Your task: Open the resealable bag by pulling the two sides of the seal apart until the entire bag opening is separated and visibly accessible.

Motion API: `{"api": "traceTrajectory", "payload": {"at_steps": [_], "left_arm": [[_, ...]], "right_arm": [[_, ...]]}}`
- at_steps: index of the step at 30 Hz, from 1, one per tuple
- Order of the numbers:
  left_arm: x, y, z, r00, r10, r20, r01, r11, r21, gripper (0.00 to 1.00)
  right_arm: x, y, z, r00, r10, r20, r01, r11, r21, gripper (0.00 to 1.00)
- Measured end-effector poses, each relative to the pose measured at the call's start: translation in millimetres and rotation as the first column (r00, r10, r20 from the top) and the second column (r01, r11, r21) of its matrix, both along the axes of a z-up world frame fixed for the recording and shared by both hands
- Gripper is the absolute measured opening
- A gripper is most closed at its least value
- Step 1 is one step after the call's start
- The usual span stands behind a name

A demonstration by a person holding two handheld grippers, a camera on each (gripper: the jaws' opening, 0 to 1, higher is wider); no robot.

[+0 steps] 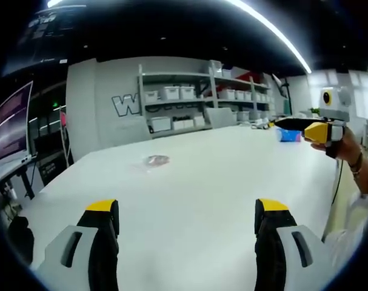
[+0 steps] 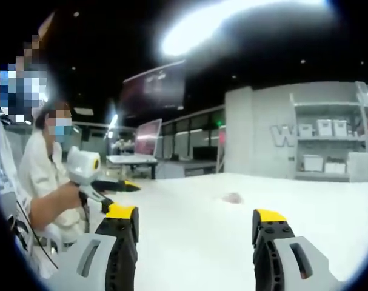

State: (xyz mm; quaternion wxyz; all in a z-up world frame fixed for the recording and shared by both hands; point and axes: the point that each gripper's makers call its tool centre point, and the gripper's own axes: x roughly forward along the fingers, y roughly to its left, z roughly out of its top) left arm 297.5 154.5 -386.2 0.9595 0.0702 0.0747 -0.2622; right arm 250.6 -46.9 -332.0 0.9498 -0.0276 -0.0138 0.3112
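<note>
A wide white table spans both views, backed by a grey wall and shelving stacked with white bins. Far out on the tabletop lies the resealable bag, a small, flat, clear shape with something pinkish inside; it also shows in the right gripper view, well apart from both tools. The left gripper hangs above the near table edge with its jaws spread wide and nothing between them, and the right gripper is likewise released and empty. Each tool also appears in the other's view, held up off the table. The seal is too small and blurred to make out, so which edge carries it is probably a guess. The risk from here is pinching both film layers together, or sliding the light bag across the slick surface instead of catching one lip.
</note>
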Motion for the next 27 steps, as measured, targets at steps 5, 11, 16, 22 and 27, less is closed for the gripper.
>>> {"api": "traceTrajectory", "payload": {"at_steps": [5,11,16,22,27], "left_arm": [[5.8,-6,0.9,1.0,-0.016,-0.01,0.016,1.0,-0.013,0.91],[8.5,-7,2.3,1.0,-0.017,-0.017,0.017,1.0,-0.012,0.91],[9.6,-3,2.9,1.0,0.001,-0.025,-0.002,1.0,-0.012,0.91],[9.8,-3,-1.0,0.999,0.013,-0.053,-0.014,1.0,-0.022,0.91],[10.9,0,-0.1,0.997,0.032,-0.065,-0.034,0.999,-0.031,0.92]], "right_arm": [[7,-7,0.8,1.0,-0.025,0.0,0.025,0.999,-0.037,0.76],[12,-7,-0.3,1.0,-0.031,0.002,0.031,0.998,-0.051,0.75],[18,-11,-1.7,0.999,-0.054,0.002,0.054,0.996,-0.072,0.74],[27,-16,-6.3,0.998,-0.069,-0.01,0.068,0.992,-0.105,0.68],[35,-24,-12.4,0.994,-0.098,-0.05,0.092,0.99,-0.106,0.71]]}}
